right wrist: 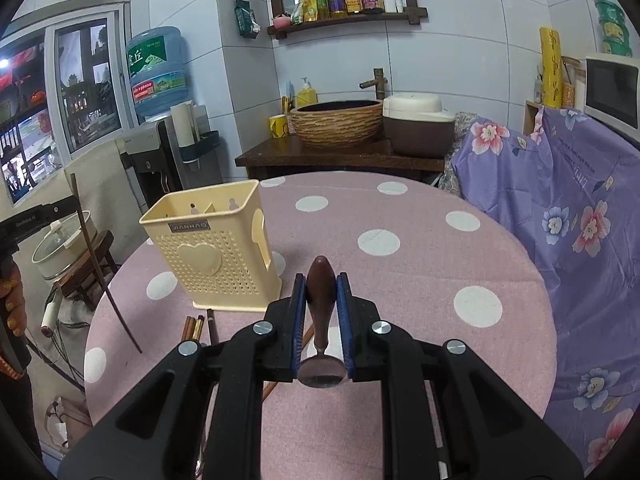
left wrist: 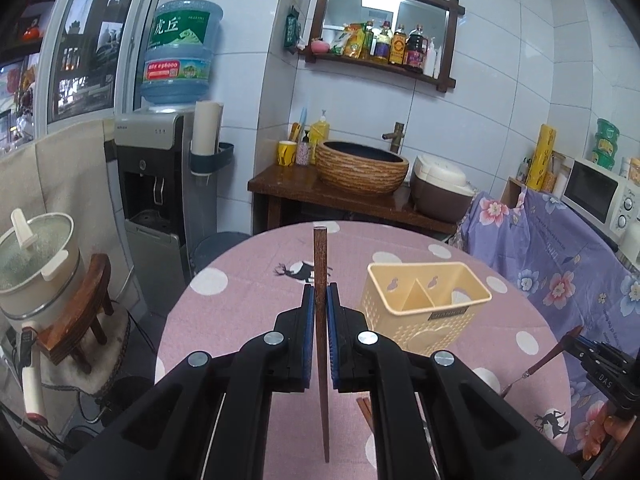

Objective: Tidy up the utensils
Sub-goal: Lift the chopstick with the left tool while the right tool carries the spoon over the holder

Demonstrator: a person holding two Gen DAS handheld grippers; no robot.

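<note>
Two wrist views of a round table [right wrist: 400,280] covered in a pink polka-dot cloth, with a cream perforated utensil caddy [left wrist: 424,304] standing on it.

Left wrist view: the left gripper [left wrist: 319,296], at lower centre of the frame, is clamped on a single dark wooden chopstick [left wrist: 320,264]. The stick stands roughly upright between the blue pads, its blunt end above the fingertips and its tapered tip low in the frame. The caddy lies just right of centre, its open top showing a divider and separate compartments, which look empty as far as can be seen. The right gripper appears at the far right edge.

Right wrist view: the right gripper [right wrist: 321,284], at lower centre, is closed on the dark wooden handle of a spoon [right wrist: 320,296]; the metal bowl hangs toward the camera, below the pads. The caddy sits left of centre. Just below its base, loose chopsticks [right wrist: 196,326] lie on the cloth, partly hidden by the gripper body.

Step in hand, as judged: both utensils are picked up and clear of the table, not yet placed. The next move calls for carrying each over the caddy's open top, aligning it with one compartment, lowering it, and releasing. The chopstick's upright hold suits a straight drop. The remaining chopsticks are still to be collected.
</note>
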